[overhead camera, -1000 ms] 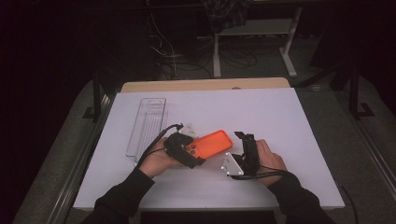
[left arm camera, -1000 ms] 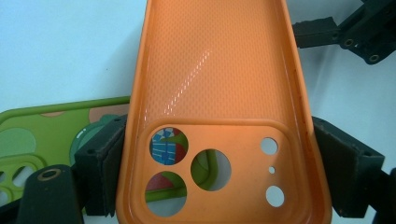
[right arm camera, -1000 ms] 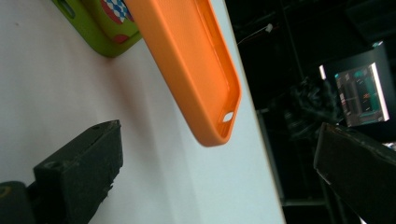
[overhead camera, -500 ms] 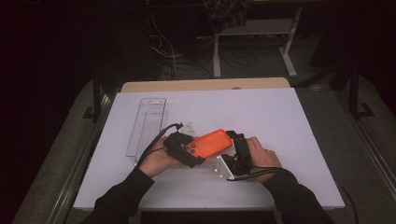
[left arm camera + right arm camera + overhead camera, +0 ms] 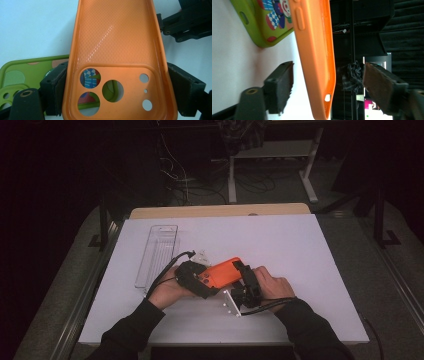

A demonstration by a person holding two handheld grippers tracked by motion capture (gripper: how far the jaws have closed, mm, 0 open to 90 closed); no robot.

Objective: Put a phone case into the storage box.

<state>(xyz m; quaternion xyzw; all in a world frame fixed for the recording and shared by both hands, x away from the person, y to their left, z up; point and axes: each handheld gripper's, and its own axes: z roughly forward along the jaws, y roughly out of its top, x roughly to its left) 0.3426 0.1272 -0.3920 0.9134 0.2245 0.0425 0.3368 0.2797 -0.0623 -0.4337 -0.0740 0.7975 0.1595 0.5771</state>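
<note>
white table is sitting in a dark room, with a clear tray lying off to the left. the orange case is being held up just above the table, near the front middle. the left gripper is squeezing it by its two long sides, down at the camera-hole end. the right gripper has just been closing; the case's free end is sitting between its jaws, but the pads are not touching it yet. a green case is lying flat underneath. the orange case is looking light, thin and bendy, and a bit smooth, so it is probably best to pinch it on the thick rim, not the soft middle.
</note>
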